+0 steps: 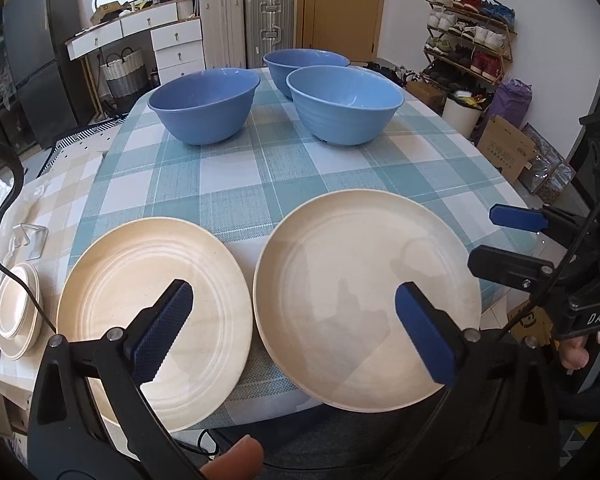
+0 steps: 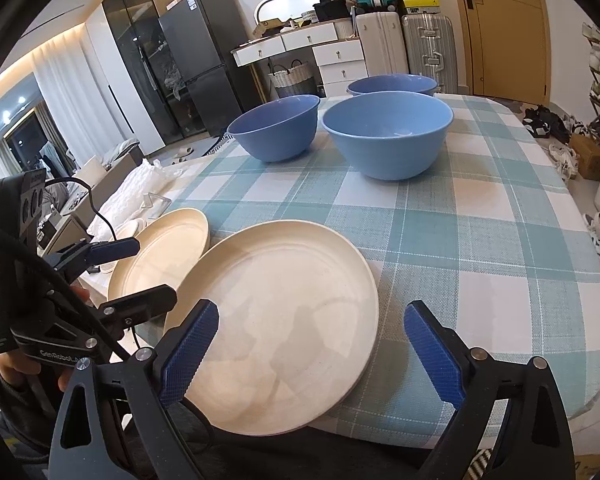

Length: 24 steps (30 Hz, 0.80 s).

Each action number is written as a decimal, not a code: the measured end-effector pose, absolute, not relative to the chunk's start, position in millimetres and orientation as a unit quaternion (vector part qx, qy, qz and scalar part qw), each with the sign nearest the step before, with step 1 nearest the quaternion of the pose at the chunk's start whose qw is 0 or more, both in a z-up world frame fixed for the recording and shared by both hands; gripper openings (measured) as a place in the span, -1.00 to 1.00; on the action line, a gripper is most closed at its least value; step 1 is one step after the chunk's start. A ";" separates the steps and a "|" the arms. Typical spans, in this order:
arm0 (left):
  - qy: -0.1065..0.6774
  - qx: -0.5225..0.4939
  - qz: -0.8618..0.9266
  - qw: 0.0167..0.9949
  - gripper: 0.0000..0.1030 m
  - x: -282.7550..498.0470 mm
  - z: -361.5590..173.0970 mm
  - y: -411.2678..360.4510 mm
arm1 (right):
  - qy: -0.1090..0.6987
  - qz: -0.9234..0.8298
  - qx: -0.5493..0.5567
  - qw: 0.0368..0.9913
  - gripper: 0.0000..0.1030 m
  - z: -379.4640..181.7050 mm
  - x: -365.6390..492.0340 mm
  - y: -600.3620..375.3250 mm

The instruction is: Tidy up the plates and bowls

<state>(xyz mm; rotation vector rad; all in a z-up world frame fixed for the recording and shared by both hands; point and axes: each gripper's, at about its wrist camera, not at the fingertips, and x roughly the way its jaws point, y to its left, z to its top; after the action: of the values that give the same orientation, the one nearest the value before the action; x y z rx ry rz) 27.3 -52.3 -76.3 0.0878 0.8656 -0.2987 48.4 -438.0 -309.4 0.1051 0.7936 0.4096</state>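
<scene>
Two spread, empty grippers, left gripper (image 1: pixel 294 332) and right gripper (image 2: pixel 312 350), I am hovering near the right cream plate (image 1: pixel 364 300), aiming to pinch its overhanging near rim squarely.

Left gripper (image 1: pixel 292 328): black frame, silver screws, blue textured pads. Right gripper (image 2: pixel 312 344): identical. Black cable (image 1: pixel 4 216) attached.

"DAS" stands on the right tongs (image 1: pixel 518 240), "GenRobot" on the left tongs (image 2: pixel 140 270)
</scene>
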 end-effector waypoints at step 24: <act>0.401 0.037 -0.098 0.910 0.95 16.2 -62.7 -8.0 | 0.369 0.220 0.021 0.903 0.87 -288.9 50.4 -407.0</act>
<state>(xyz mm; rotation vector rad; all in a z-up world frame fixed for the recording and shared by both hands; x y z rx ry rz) 16.2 -8.0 -62.7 0.0764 0.8263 -0.2028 50.4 -407.0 -288.9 0.0434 0.7622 0.4542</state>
